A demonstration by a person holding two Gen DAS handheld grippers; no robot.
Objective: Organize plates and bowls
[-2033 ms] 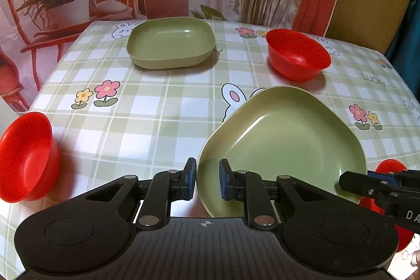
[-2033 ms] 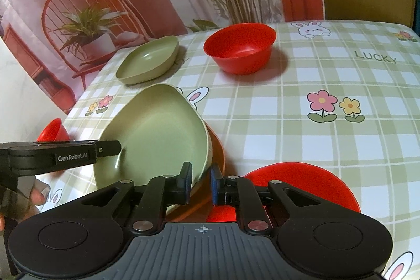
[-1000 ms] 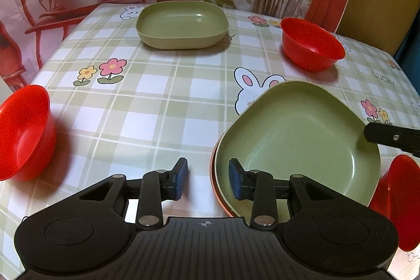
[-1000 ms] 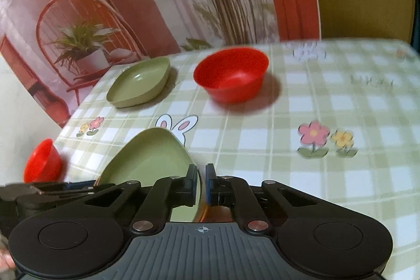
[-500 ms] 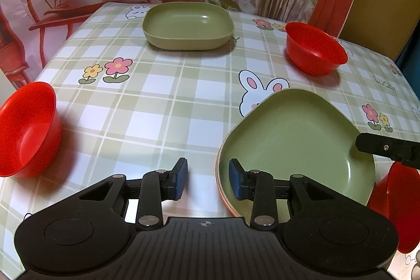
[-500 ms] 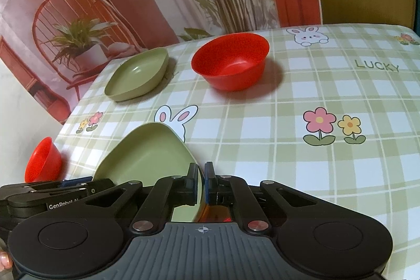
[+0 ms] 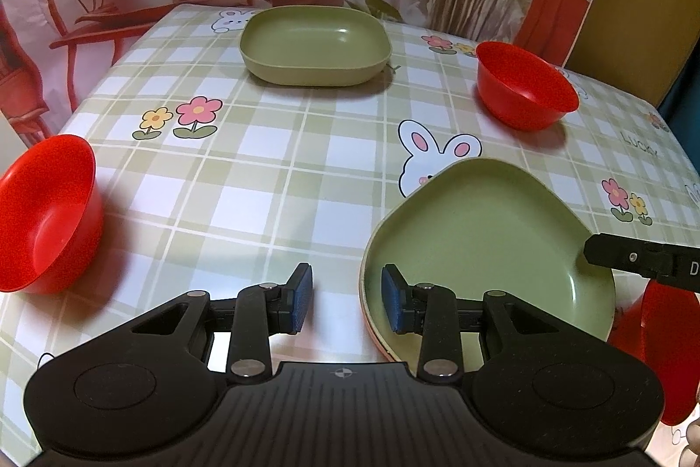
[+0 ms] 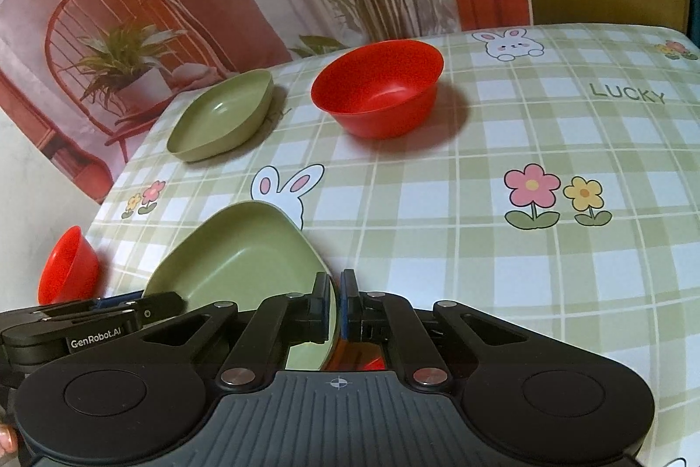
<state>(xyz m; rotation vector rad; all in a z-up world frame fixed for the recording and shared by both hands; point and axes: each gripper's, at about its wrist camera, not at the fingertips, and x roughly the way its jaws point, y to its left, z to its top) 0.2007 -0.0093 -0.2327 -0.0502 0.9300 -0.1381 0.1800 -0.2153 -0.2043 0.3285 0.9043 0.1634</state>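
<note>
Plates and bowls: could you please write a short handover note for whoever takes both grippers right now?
Left gripper: open, astride the near green plate's rim, not pressing.
Right gripper: shut on that plate's rim.
Done: the near green plate lies on an orange plate.
Left: far green plate stands alone; left red bowl, far red bowl and near right red bowl are unstacked.

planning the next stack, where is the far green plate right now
In the left wrist view the far green plate sits at the table's back edge, left of a red bowl, beyond the flower print.
</note>
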